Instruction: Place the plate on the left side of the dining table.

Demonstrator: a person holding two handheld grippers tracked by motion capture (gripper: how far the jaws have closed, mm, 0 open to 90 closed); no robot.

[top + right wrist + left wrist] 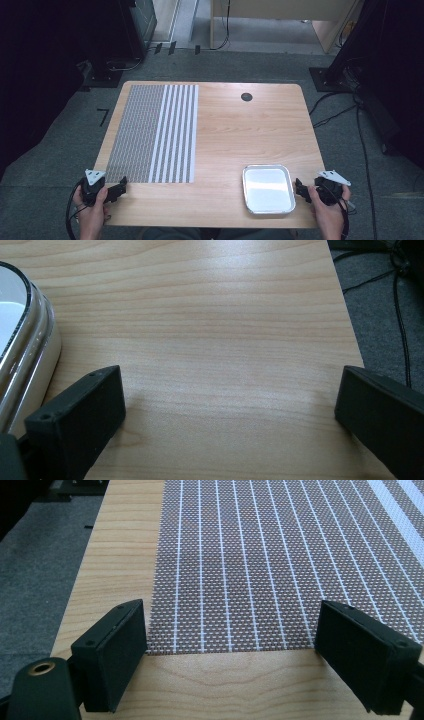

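A woven placemat (152,132), grey mesh on its left and white-striped on its right, lies flat on the left half of the wooden table (235,130). My left gripper (121,188) rests open at the table's near left, just short of the mat's near edge (225,645), jaws wide with nothing between them. A shiny metal tray (268,188) sits empty at the near right. My right gripper (299,188) is open beside the tray's right rim (30,350), over bare wood, holding nothing.
A small black round grommet (246,97) sits in the tabletop at the far middle. The table's right edge (350,330) drops to grey carpet with black cables (365,150). Dark equipment stands and a wooden cabinet (280,20) lie beyond the table.
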